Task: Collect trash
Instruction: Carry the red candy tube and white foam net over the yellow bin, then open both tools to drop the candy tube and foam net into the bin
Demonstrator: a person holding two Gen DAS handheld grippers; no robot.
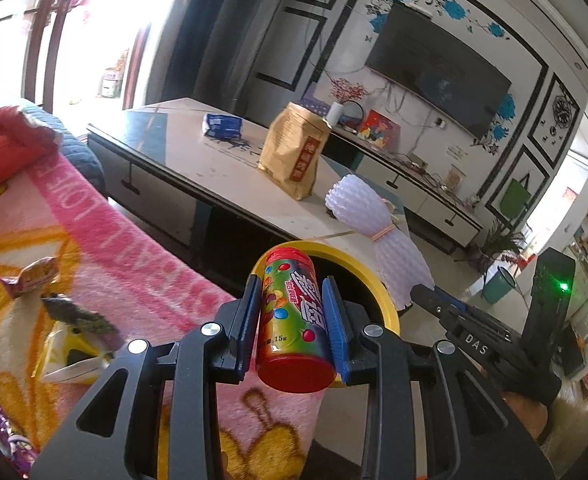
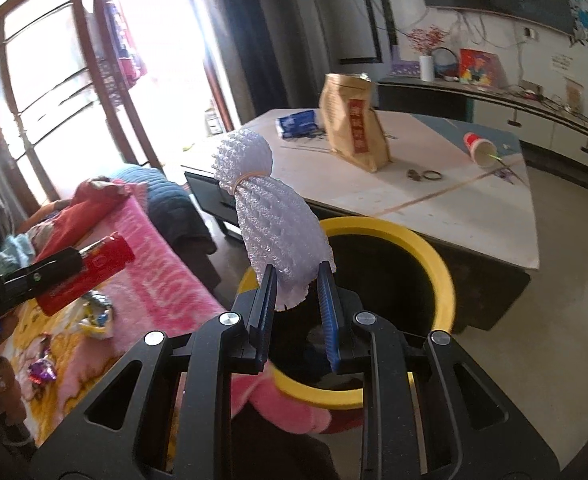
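Observation:
My left gripper [image 1: 292, 292] is shut on a small candy tube [image 1: 294, 320] with a red cap and colourful label, held over the rim of a yellow bin [image 1: 378, 284]. My right gripper [image 2: 294, 276] is shut on a white foam fruit net [image 2: 270, 208] tied with a rubber band, held above the same yellow bin [image 2: 438, 256]. The net also shows in the left wrist view [image 1: 374, 224], and the tube in the right wrist view [image 2: 90, 276]. Several candy wrappers [image 1: 70, 312] lie on the pink blanket [image 1: 126, 248].
A low coffee table [image 2: 454, 208] behind the bin carries a brown paper bag [image 2: 354, 124], a blue packet [image 2: 298, 122], a tipped red paper cup [image 2: 480, 148] and small rings. A TV cabinet [image 1: 422, 196] stands behind it. Wrappers [image 2: 94, 316] lie on the blanket.

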